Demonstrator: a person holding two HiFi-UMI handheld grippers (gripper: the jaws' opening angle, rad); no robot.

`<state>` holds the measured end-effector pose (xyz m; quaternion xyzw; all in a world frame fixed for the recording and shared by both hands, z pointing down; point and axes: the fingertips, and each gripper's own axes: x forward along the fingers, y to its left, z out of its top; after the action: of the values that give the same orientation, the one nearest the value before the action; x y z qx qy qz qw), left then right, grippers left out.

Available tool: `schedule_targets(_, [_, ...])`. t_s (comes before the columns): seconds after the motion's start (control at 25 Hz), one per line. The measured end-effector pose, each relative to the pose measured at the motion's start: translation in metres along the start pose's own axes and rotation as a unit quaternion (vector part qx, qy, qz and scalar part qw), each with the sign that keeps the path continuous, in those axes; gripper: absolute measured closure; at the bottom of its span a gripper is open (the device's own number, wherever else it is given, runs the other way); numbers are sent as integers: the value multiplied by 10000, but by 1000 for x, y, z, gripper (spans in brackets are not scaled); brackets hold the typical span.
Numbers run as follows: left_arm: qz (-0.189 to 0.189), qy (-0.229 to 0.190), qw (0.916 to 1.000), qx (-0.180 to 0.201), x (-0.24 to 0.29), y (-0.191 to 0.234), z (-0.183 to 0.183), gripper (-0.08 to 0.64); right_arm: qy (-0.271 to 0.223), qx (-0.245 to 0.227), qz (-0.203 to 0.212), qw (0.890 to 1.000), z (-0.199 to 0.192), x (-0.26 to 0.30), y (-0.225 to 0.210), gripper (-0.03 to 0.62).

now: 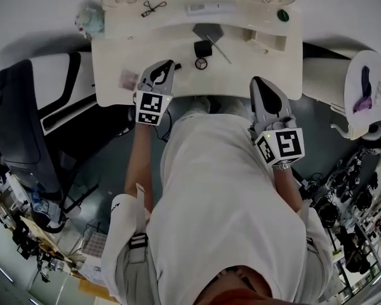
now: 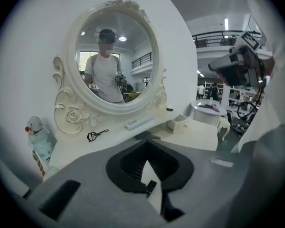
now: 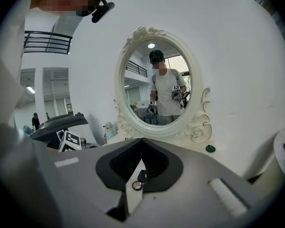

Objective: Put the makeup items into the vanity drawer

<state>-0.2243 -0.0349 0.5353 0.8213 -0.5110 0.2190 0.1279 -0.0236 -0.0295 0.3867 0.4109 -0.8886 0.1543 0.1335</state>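
Note:
The cream vanity (image 1: 114,56) carries a black square compact (image 1: 202,48), a round compact (image 1: 201,63), a thin brush (image 1: 219,49), an eyelash curler (image 1: 153,7), a white stick-shaped item (image 1: 203,7) and a green round item (image 1: 282,15). My left gripper (image 1: 167,65) hovers over the vanity's front left, jaws together and empty. My right gripper (image 1: 258,82) hangs at the front right edge, also shut and empty. In the left gripper view the curler (image 2: 97,135) lies under the oval mirror (image 2: 114,56). Both compacts (image 3: 137,185) show past the right gripper (image 3: 142,141).
A small drawer box (image 1: 267,40) stands on the vanity's right side. A snowman figurine (image 1: 89,19) sits at the back left corner. A black machine (image 1: 19,138) stands left of the vanity. A white stool (image 1: 374,68) with a purple item is at the right.

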Motion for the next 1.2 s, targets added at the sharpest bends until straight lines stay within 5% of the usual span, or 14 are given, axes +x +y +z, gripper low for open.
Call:
schedule_targets(0.28, [-909, 1123, 9875, 626, 32, -12, -67, 451, 44, -56, -59, 10000, -4, 5, 6, 583])
schedule_targets(0.48, [-1247, 1984, 9582, 1643, 49, -17, -119, 451, 57, -146, -157, 9998, -5, -1, 5, 583])
schedule_targets(0.76, [-1921, 2855, 9262, 1540, 65, -22, -158, 396, 79, -34, -552, 9984, -7, -12, -14, 583])
schedule_targets(1.2, [-1729, 3161, 9192, 1592, 80, -12, -178, 456, 92, 57, -848, 9963, -8, -15, -26, 583])
